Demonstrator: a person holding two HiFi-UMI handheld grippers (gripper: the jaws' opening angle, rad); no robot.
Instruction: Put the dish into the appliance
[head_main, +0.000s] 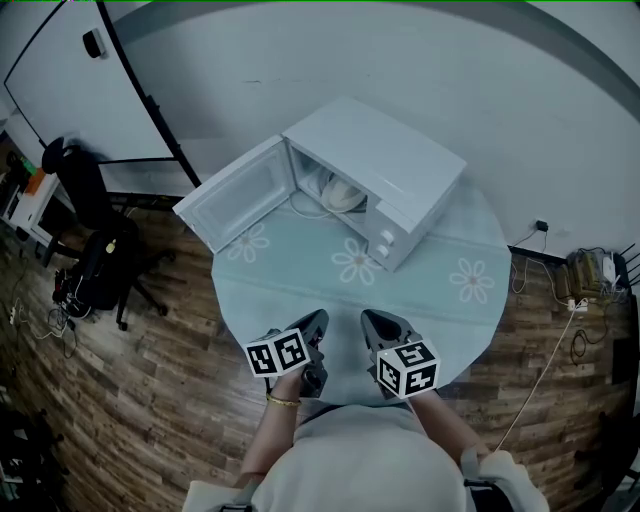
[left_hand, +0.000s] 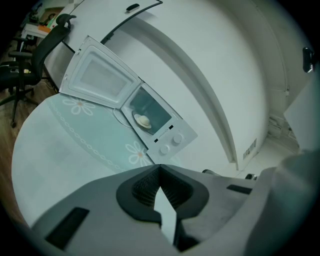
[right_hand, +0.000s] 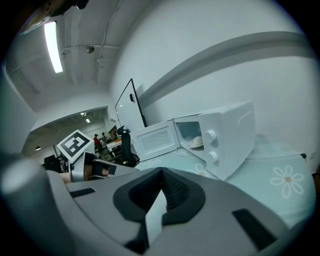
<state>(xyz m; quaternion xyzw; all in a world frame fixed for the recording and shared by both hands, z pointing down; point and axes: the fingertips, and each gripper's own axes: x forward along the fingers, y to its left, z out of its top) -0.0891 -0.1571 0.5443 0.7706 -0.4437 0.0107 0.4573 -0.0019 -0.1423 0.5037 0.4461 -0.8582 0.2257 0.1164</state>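
Round desk (head_main: 300, 292), floral cloth; dish (head_main: 340, 193) sits inside white microwave (head_main: 405, 160), door (head_main: 235, 197) wide open; left gripper (head_main: 319, 322) and right gripper (head_main: 369, 321) fingers pressed together, empty; risk: hard shove on door could skid microwave.

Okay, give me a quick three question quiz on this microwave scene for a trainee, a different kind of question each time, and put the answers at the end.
1. True or false: the door of the microwave stands open.
2. Where is the dish? A: on top of the microwave. B: inside the microwave. C: held between a gripper's jaws.
3. Fill in the gap: the left gripper and the right gripper both have their jaws ____, with nothing between them.

Key: 1 true; 2 B; 3 shut.
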